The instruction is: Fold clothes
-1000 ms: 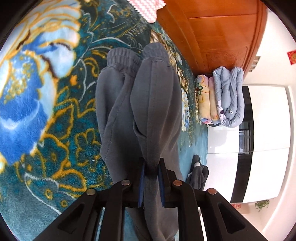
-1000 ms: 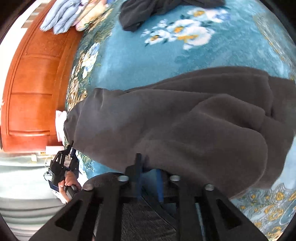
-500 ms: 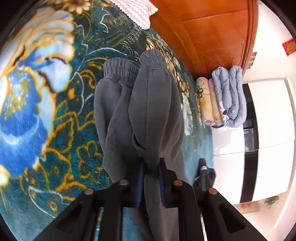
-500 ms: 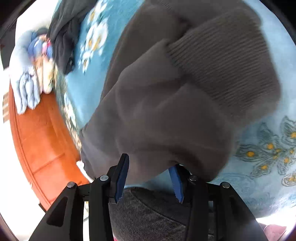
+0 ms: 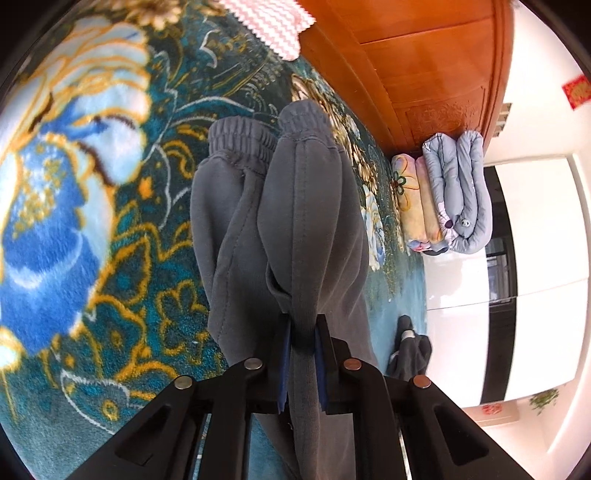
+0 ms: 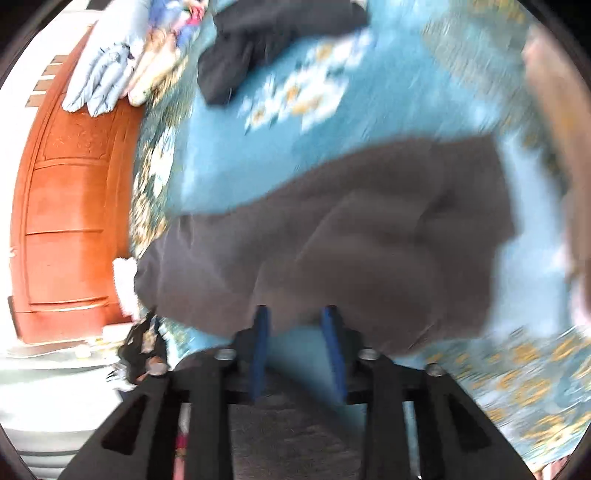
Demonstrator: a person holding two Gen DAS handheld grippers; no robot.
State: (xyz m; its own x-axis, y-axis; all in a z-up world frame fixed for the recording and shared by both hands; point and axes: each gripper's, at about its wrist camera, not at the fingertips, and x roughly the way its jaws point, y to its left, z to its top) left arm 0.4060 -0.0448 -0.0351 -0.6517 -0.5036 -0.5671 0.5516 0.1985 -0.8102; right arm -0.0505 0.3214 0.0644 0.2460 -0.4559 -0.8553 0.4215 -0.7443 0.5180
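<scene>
Grey sweatpants (image 5: 288, 221) lie on a teal flowered blanket (image 5: 74, 206), the two cuffed legs side by side and pointing away. My left gripper (image 5: 301, 332) is shut on a fold of the pants' near end. In the blurred right wrist view the same pants (image 6: 351, 240) lie spread on the blanket (image 6: 295, 110). My right gripper (image 6: 297, 317) is open at their near edge, its blue pads apart with nothing between them.
An orange wooden headboard (image 5: 424, 66) borders the bed. Rolled quilts (image 5: 454, 192) lie against it. A dark garment (image 5: 410, 350) lies further along the bed; it also shows in the right wrist view (image 6: 266, 44). A pink zigzag cloth (image 5: 269, 22) lies near the headboard.
My right gripper has opened, let go of the pants and swung round; its view is now blurred. My left gripper keeps its hold and has barely moved.
</scene>
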